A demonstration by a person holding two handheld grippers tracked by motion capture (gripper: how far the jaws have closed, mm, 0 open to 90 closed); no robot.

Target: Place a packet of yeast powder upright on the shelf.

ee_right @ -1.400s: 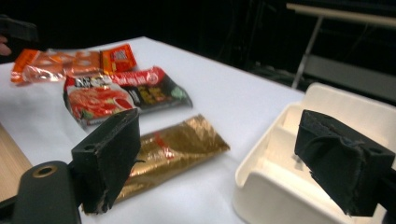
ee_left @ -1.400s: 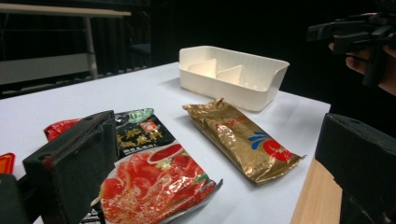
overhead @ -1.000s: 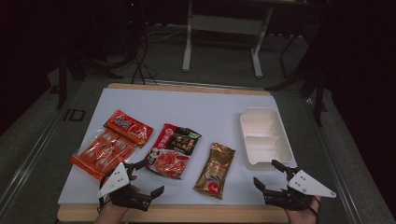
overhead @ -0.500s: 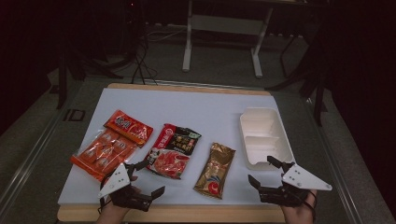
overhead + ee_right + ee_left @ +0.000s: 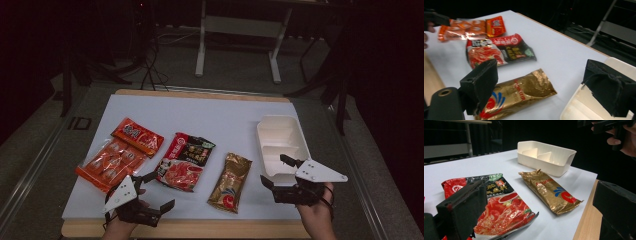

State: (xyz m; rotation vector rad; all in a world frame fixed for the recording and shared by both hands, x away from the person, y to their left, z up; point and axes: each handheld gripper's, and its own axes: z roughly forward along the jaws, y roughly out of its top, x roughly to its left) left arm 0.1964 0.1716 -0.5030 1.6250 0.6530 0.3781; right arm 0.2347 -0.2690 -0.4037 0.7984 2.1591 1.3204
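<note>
1. White plastic tray (image 5: 280, 142) sits at the table's right side, on the white tabletop (image 5: 220, 115); it has inner dividers forming compartments, and every compartment visible is empty.
2. Gold packet (image 5: 230, 182) lies flat on the table just left of the tray, apart from it, between the tray and the red-and-black packet (image 5: 184, 161).
3. Further left: an orange packet (image 5: 137, 136) resting partly on a clear bag of orange sachets (image 5: 106, 163).
4. Right gripper (image 5: 276, 172) is held at the tray's near end, jaws spread wide, nothing between them; in the right gripper view the gold packet lies under the gap, the tray corner beneath the right-hand jaw.
5. Left gripper (image 5: 156, 191) is at the near table edge by the red-and-black packet, jaws spread, empty.
</note>
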